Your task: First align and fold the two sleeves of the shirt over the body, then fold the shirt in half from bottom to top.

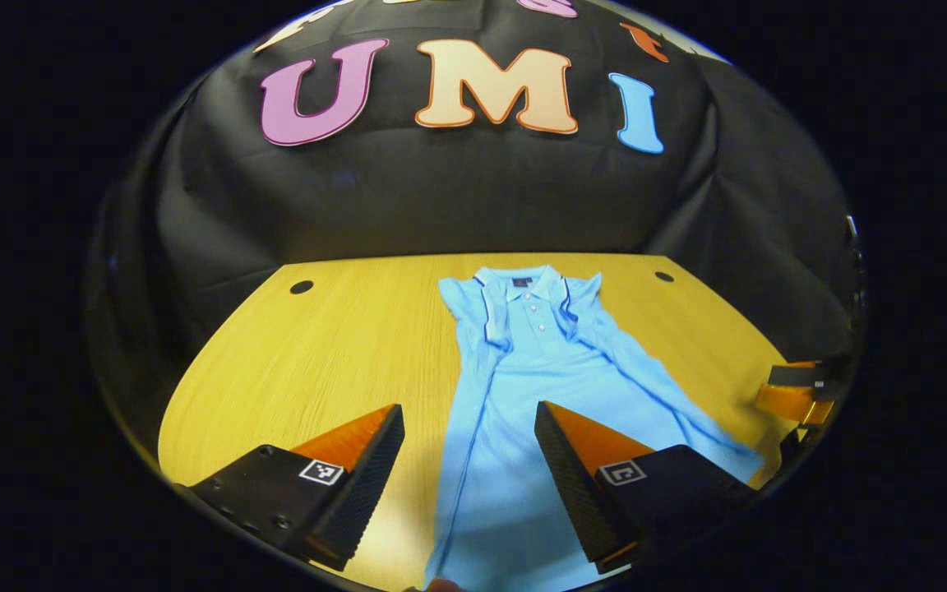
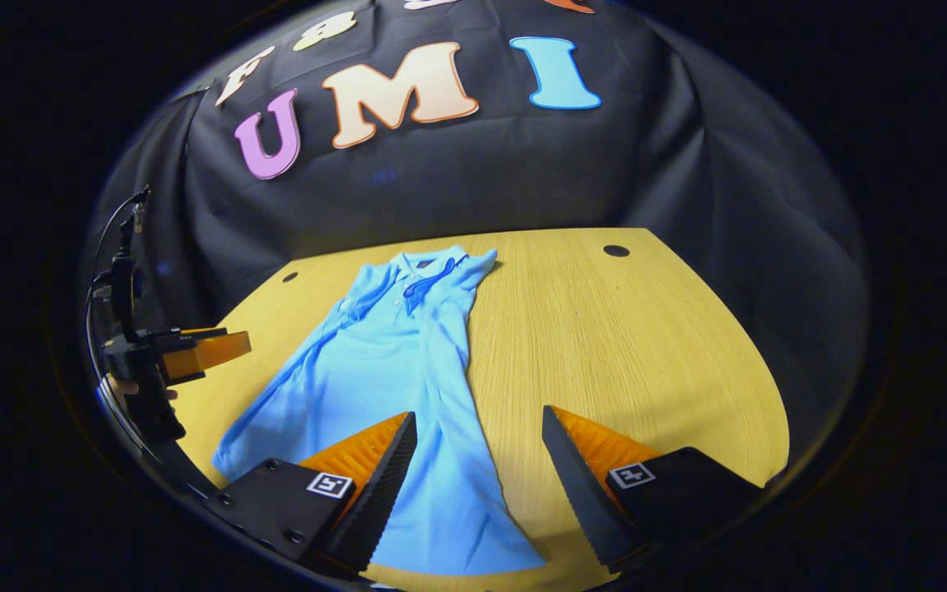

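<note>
Blue shirt point(image 1: 523, 411) lies narrowed on table point(image 2: 646, 345); both grippers point(image 1: 469, 469) point(image 2: 480, 477) spread, empty; sleeves may be dislodged during hem lift.

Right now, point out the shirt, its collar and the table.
shirt point(image 1: 515, 395), left gripper view, middle of the body.
collar point(image 1: 523, 285), left gripper view, back band.
table point(image 2: 630, 345), right gripper view, bare wood.

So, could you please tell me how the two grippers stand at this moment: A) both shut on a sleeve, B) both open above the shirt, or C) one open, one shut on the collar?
B: the left gripper and right gripper each show spread fingers holding nothing, above the blue shirt.
</note>
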The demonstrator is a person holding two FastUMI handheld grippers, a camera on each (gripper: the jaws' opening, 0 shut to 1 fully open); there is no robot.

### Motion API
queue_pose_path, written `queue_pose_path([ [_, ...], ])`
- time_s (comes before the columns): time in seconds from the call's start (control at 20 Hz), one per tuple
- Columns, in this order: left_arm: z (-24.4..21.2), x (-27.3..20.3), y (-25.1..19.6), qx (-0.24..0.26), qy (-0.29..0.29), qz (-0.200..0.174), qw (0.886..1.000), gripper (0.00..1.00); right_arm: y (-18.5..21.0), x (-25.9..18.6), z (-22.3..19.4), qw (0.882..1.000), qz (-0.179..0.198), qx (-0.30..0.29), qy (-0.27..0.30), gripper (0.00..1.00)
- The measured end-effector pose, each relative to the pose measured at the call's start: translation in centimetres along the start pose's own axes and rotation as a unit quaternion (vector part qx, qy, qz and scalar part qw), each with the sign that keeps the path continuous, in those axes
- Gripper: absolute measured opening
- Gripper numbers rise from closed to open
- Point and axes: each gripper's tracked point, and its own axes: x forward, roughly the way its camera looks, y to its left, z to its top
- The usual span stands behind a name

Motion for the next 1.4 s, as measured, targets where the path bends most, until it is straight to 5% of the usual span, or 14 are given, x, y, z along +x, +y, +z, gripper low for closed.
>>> queue_pose_path([
  [0.85, -16.7, -8.6, 0.6, 0.008, 0.094, 0.048, 0.994, 0.96, -0.6, -3.8, -11.4, 0.993, -0.034, -0.086, 0.075, 0.98],
  [1.3, -16.7, -8.2, -1.0, -0.002, 0.078, 0.021, 0.997, 0.92, 0.0, -3.9, -13.5, 0.993, -0.039, -0.062, 0.097, 0.97],
  [1.4, -16.8, -8.2, -1.5, -0.015, 0.082, 0.012, 0.996, 0.93, 0.8, -3.7, -13.7, 0.993, -0.026, -0.062, 0.096, 0.91],
])
